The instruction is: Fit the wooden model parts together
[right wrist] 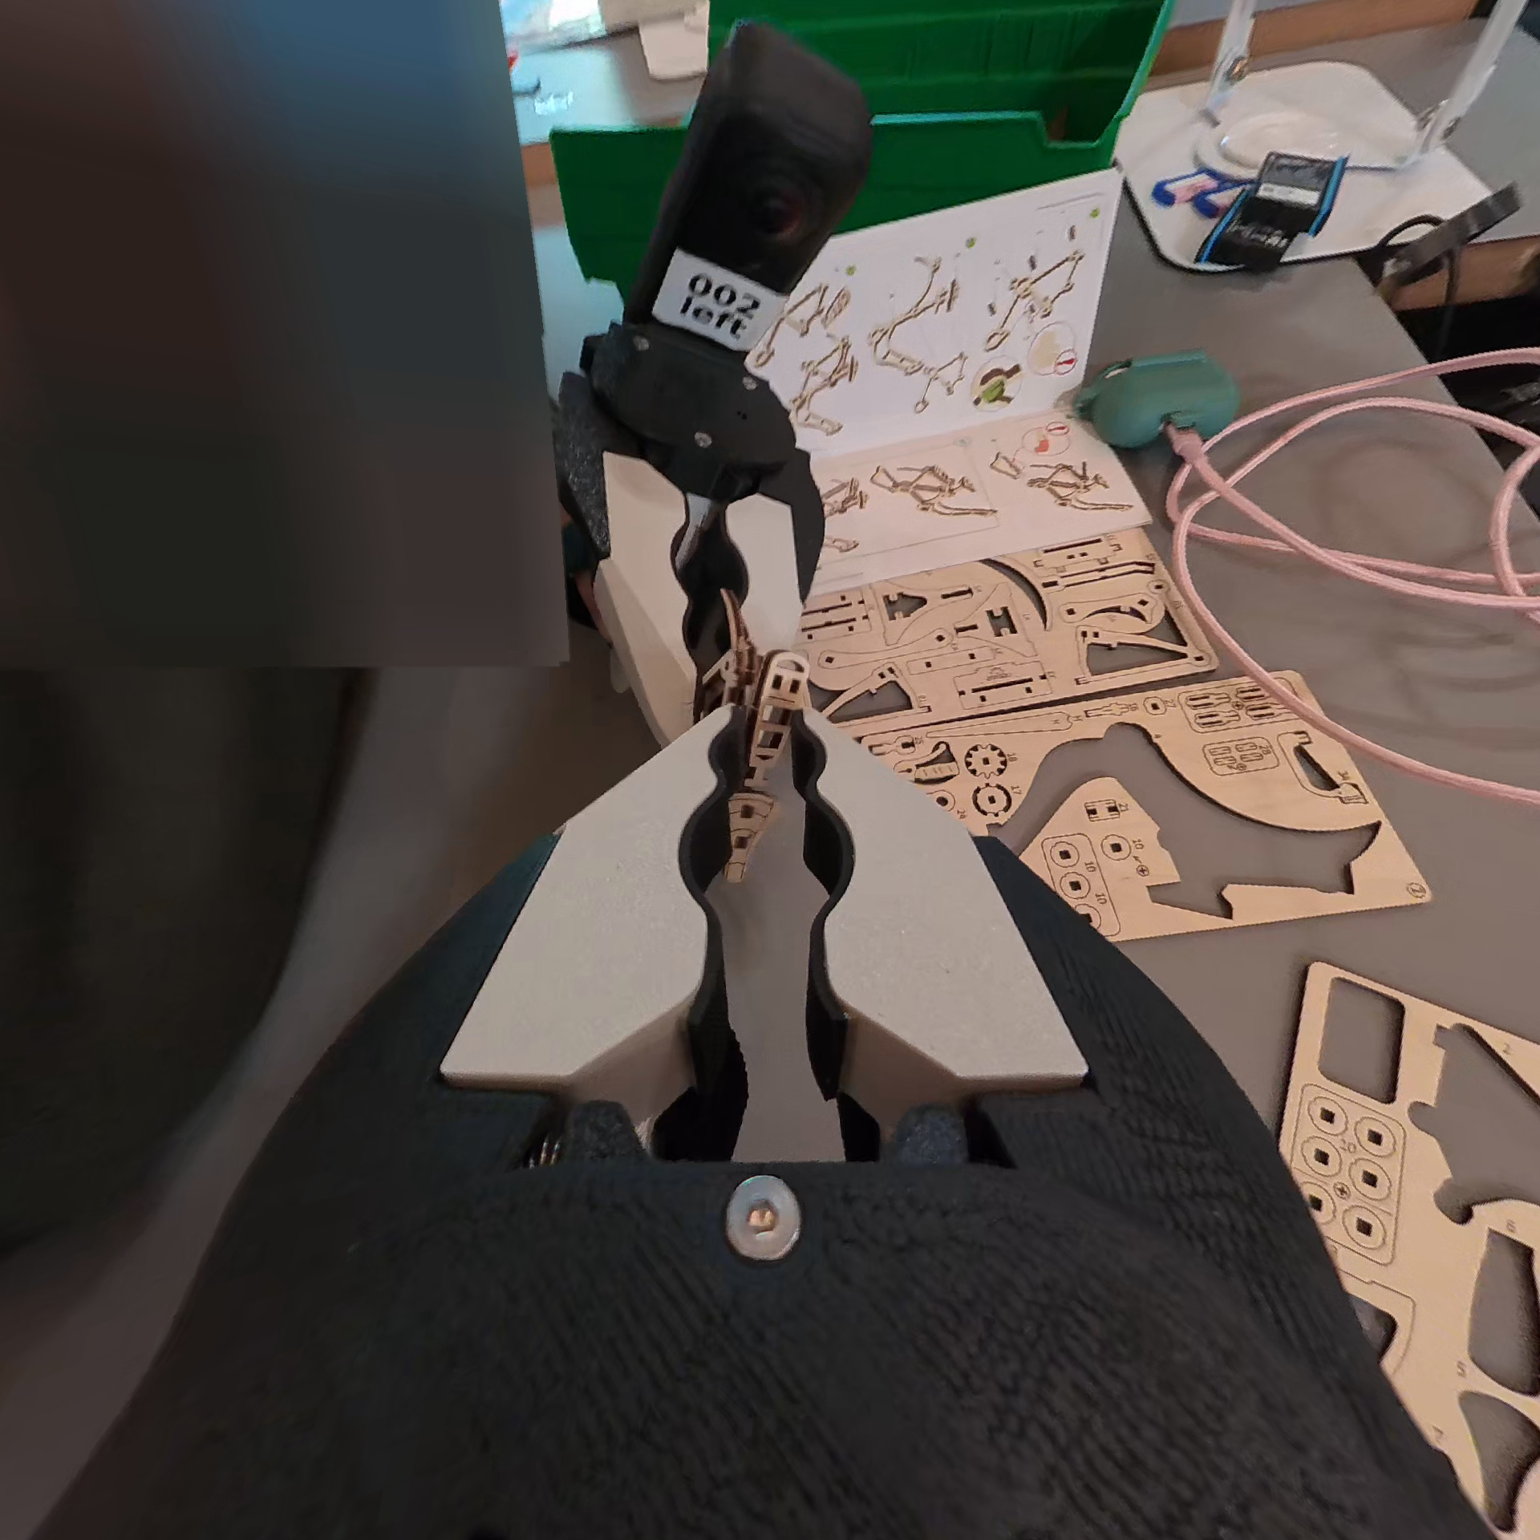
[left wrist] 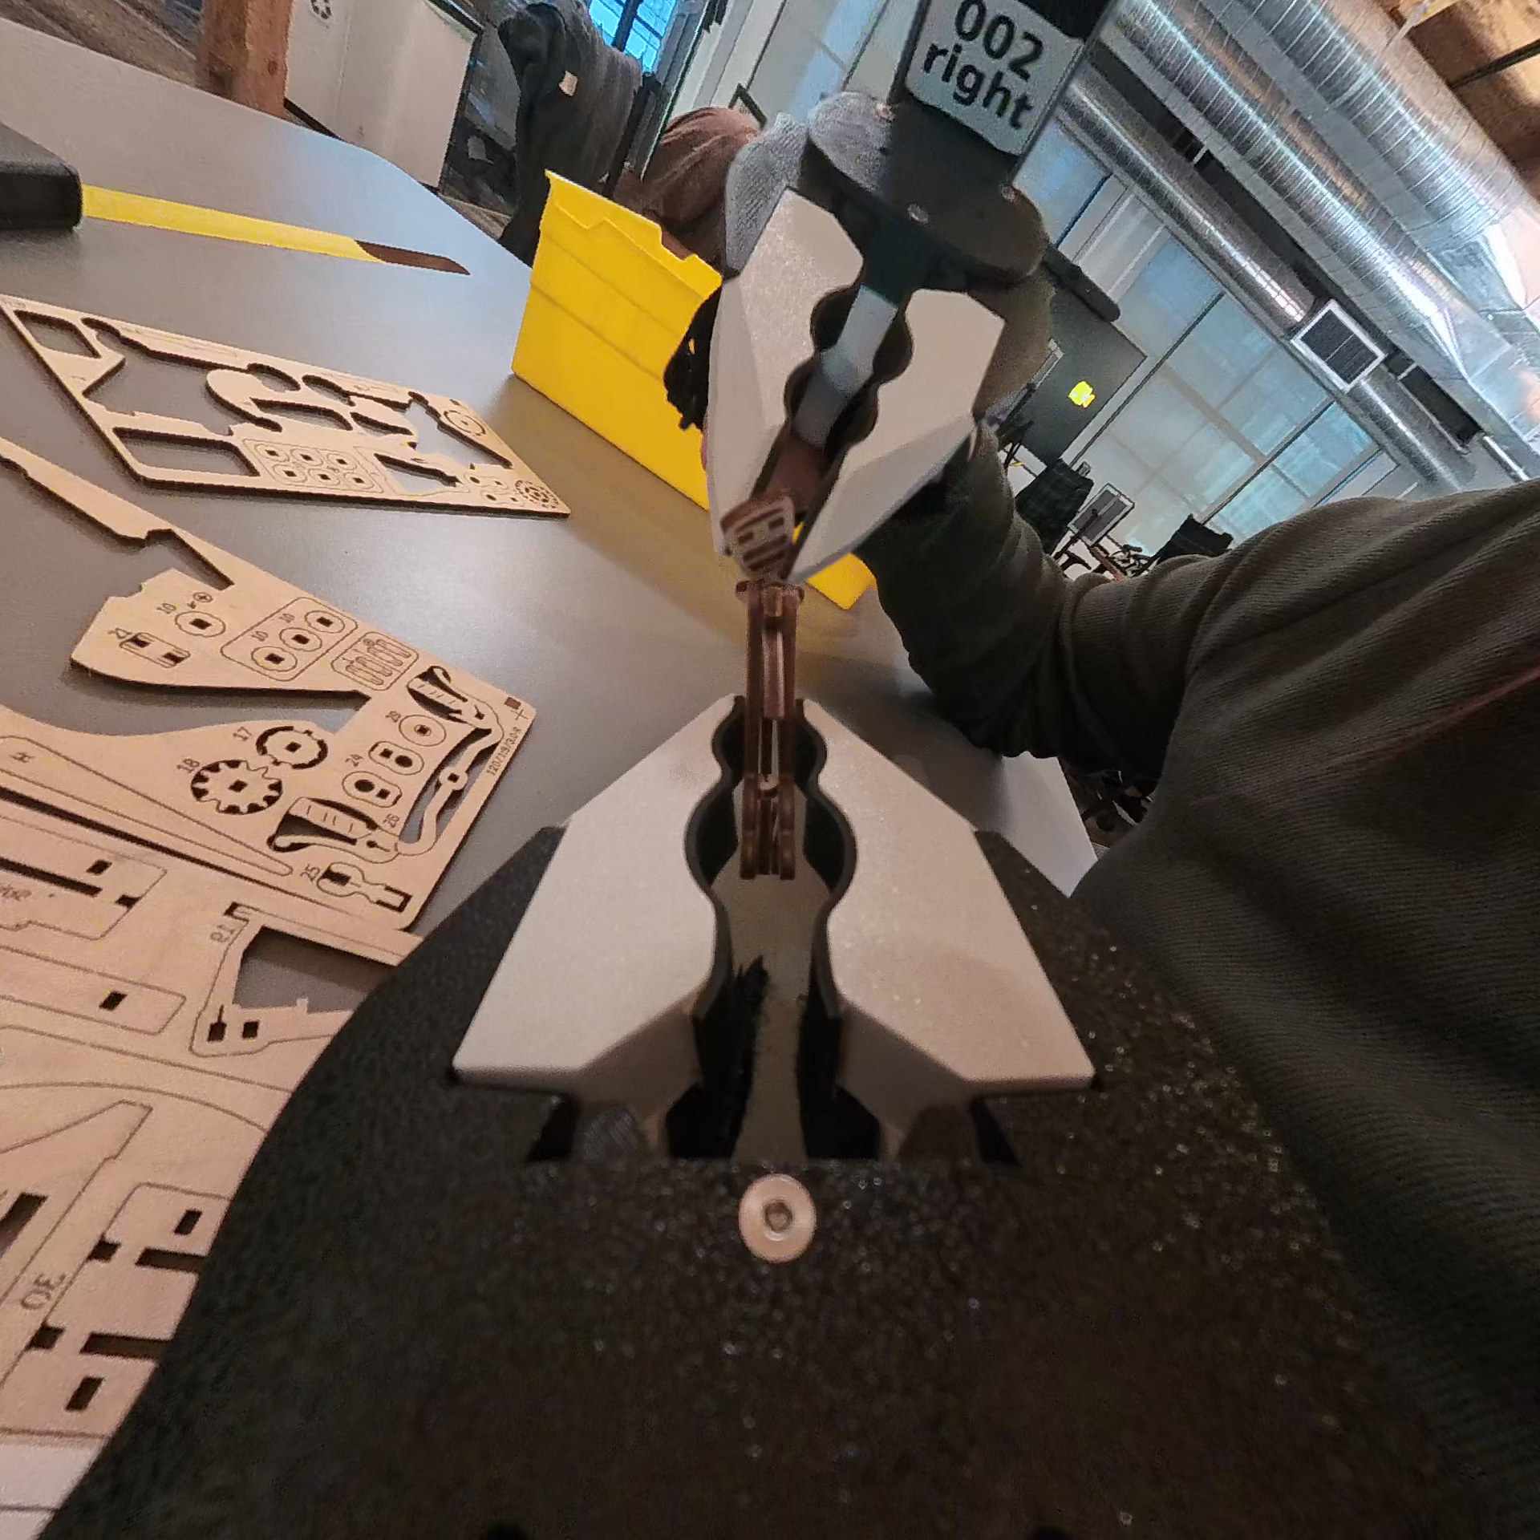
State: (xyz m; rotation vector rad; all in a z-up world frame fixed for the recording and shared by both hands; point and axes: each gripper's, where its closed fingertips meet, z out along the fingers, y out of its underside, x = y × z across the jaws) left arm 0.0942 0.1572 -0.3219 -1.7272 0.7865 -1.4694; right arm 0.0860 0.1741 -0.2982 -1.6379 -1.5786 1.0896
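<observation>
My left gripper [left wrist: 768, 708] is shut on a small wooden sub-assembly [left wrist: 768, 667] of thin stacked pieces, seen edge-on and held above the table. My right gripper [right wrist: 765, 717] is shut on a small slotted wooden piece [right wrist: 771, 733]. The two grippers face each other tip to tip in the air. In the left wrist view the right gripper [left wrist: 762, 550] holds its piece [left wrist: 757, 537] right at the top end of the sub-assembly. In the right wrist view the left gripper [right wrist: 721, 658] and its sub-assembly [right wrist: 729, 667] sit just behind my piece.
Laser-cut wooden sheets [left wrist: 275, 775] [right wrist: 1083, 717] lie flat on the grey table [left wrist: 542, 583]. A yellow bin [left wrist: 608, 325] stands behind. A green bin [right wrist: 917, 125], an instruction sheet [right wrist: 958, 333], a teal device [right wrist: 1158, 392] and pink cable [right wrist: 1333, 517] lie to the right. A sleeve [left wrist: 1250, 750] crosses at right. Both grippers' tips are close together, under 4 cm apart. Both grippers' tips are roughly 25 centimeters from the teal device [right wrist: 1158, 392].
</observation>
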